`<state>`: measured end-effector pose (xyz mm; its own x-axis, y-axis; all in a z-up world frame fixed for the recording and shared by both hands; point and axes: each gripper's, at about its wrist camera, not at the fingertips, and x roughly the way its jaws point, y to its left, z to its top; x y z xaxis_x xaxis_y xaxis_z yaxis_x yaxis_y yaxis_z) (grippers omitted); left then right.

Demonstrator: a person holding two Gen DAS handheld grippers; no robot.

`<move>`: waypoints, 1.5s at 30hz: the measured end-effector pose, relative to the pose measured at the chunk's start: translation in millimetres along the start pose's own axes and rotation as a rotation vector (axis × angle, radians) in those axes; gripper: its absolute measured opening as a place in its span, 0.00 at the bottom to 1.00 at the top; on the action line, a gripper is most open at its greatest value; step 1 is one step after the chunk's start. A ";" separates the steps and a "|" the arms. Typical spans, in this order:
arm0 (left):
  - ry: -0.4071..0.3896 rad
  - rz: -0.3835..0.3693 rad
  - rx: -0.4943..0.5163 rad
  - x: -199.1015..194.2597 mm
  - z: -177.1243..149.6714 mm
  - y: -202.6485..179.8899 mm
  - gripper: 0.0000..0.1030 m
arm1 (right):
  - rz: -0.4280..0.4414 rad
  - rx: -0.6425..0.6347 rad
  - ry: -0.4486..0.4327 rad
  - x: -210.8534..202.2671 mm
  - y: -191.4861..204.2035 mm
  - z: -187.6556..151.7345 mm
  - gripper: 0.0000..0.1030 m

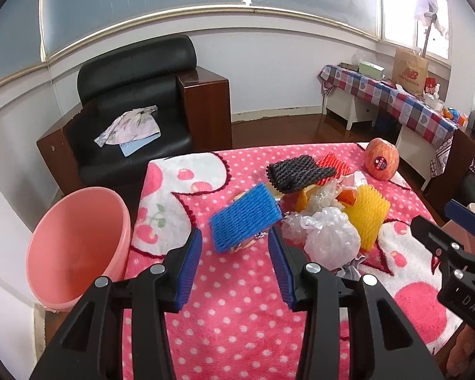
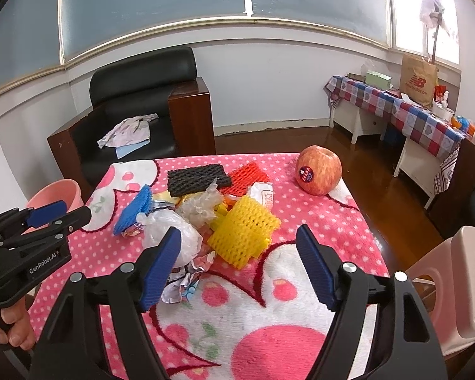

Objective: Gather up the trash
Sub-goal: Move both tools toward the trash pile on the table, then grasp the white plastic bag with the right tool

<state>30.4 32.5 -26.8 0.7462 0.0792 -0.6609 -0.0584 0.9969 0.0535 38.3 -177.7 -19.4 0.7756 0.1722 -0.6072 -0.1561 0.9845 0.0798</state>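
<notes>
A pile of trash lies on the pink polka-dot table cover (image 1: pixel 237 300): a blue foam net (image 1: pixel 245 220), a black foam net (image 1: pixel 296 171), a red foam net (image 1: pixel 331 163), a yellow foam net (image 1: pixel 372 212), clear plastic bags (image 1: pixel 329 237) and crumpled wrappers (image 2: pixel 186 278). A pink bin (image 1: pixel 76 247) stands beside the table's left edge. My left gripper (image 1: pixel 234 253) is open and empty, just short of the blue net. My right gripper (image 2: pixel 237 253) is open and empty, with the yellow net (image 2: pixel 243 234) between its fingers' line of sight.
A red apple (image 2: pixel 318 174) with a sticker sits at the table's far right. A black armchair (image 1: pixel 133 110) with cloth on it stands behind. A checkered-cloth side table (image 1: pixel 395 98) is at the right wall. A pink stool (image 2: pixel 452 285) stands by the right.
</notes>
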 end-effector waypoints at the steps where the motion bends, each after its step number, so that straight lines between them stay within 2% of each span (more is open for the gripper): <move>1: 0.004 0.000 0.002 2.1 0.0 0.0 0.42 | -0.001 0.003 0.002 1.2 -1.2 -0.3 0.73; 18: 0.072 -0.018 0.003 29.5 -14.0 14.2 0.42 | -0.004 0.037 0.056 20.7 -20.6 -12.3 0.73; 24: 0.072 -0.056 0.002 31.4 -15.9 23.4 0.42 | 0.010 0.056 0.072 24.3 -28.4 -16.3 0.68; 31: 0.081 -0.136 0.063 41.2 -7.5 24.1 0.43 | 0.094 0.061 0.089 28.1 -24.0 -18.4 0.67; 37: 0.068 -0.130 0.156 58.4 0.6 0.7 0.43 | 0.208 0.002 0.073 28.7 -1.3 -11.9 0.67; 41: 0.088 -0.130 0.176 76.8 0.4 -10.4 0.43 | 0.274 -0.026 0.079 36.6 12.2 -5.8 0.67; 43: 0.097 -0.121 0.185 86.8 -0.6 -12.7 0.36 | 0.310 -0.025 0.094 45.4 16.5 -2.5 0.67; 45: 0.112 -0.125 0.178 93.1 -0.7 -11.5 0.11 | 0.334 -0.017 0.119 55.1 19.6 0.2 0.67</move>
<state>100.0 28.5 -89.5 0.6613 -0.0355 -0.7493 0.1552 0.9837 0.0905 78.0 -148.9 -51.1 0.6036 0.4783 -0.6379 -0.3995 0.8738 0.2771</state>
